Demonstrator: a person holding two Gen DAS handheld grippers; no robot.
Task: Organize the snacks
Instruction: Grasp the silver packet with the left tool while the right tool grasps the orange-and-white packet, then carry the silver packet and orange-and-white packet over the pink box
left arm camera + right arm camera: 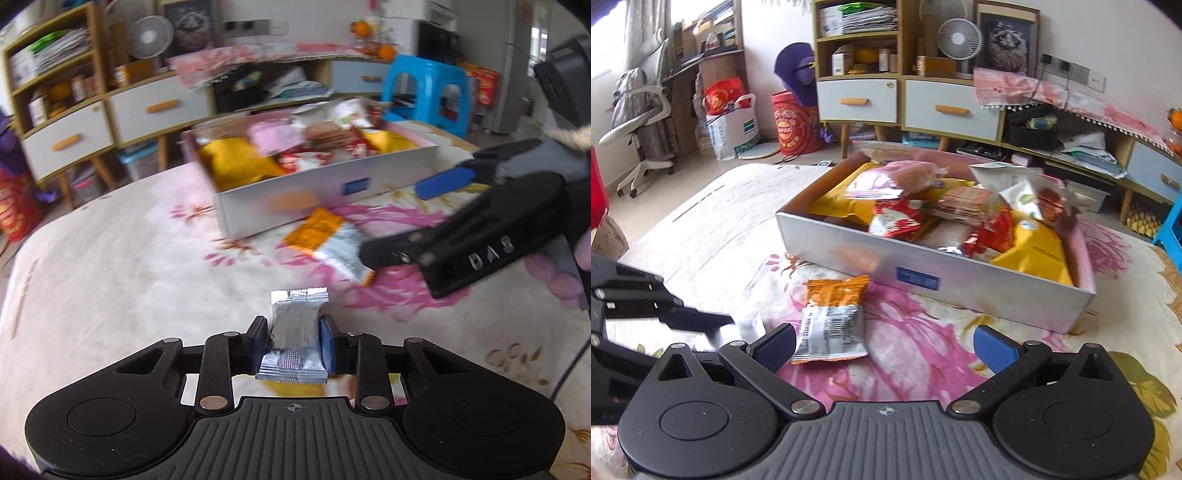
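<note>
My left gripper (pixel 293 341) is shut on a small silver foil snack packet (pixel 293 332) and holds it above the floral cloth. A white snack box (pixel 332 188) full of yellow, red and pink packets stands ahead; it also shows in the right wrist view (pixel 960 273). An orange and silver snack packet (pixel 831 321) lies on the cloth in front of the box, also seen in the left wrist view (pixel 328 240). My right gripper (pixel 884 349) is open and empty, just short of that packet. The left gripper (pixel 713 325) shows at the left of the right wrist view.
The floral cloth (pixel 923 332) covers a table. Shelves with drawers (pixel 897 99) stand behind it, a blue stool (pixel 424 92) at the right, a red bucket (pixel 794 122) and an office chair (pixel 639 110) at the left.
</note>
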